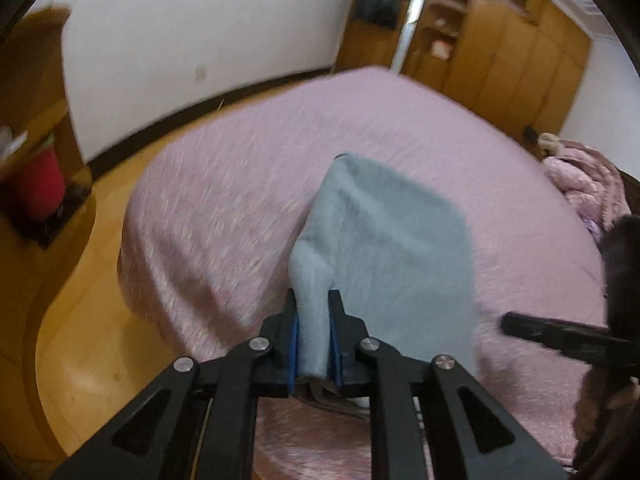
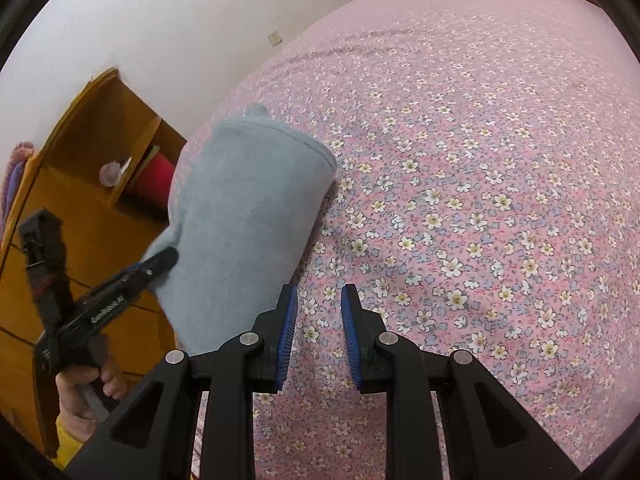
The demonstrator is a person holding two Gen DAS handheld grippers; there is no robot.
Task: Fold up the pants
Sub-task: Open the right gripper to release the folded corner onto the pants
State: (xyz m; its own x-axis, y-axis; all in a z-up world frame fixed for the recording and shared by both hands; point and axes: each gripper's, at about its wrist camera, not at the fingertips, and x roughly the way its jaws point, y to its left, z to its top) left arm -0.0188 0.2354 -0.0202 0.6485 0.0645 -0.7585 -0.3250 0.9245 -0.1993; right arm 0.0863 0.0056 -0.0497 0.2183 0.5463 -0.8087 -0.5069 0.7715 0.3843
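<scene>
Big bed (image 2: 480,160) with a pink sheet covered in little white flowers takes up most of the room. Wooden wardrobe (image 1: 516,60) at the far side, a wooden shelf unit (image 2: 100,152) with something red (image 2: 154,178) tucked in it, and a crumpled pink blanket (image 1: 584,188) near the bed's edge

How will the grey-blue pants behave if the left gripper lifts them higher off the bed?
Probably floppy: the grey-blue pants already drape limply from the left gripper. The fleecy surface likely grips the jaws rather than slipping. They look light, sagging softly onto the floral bedsheet.
</scene>
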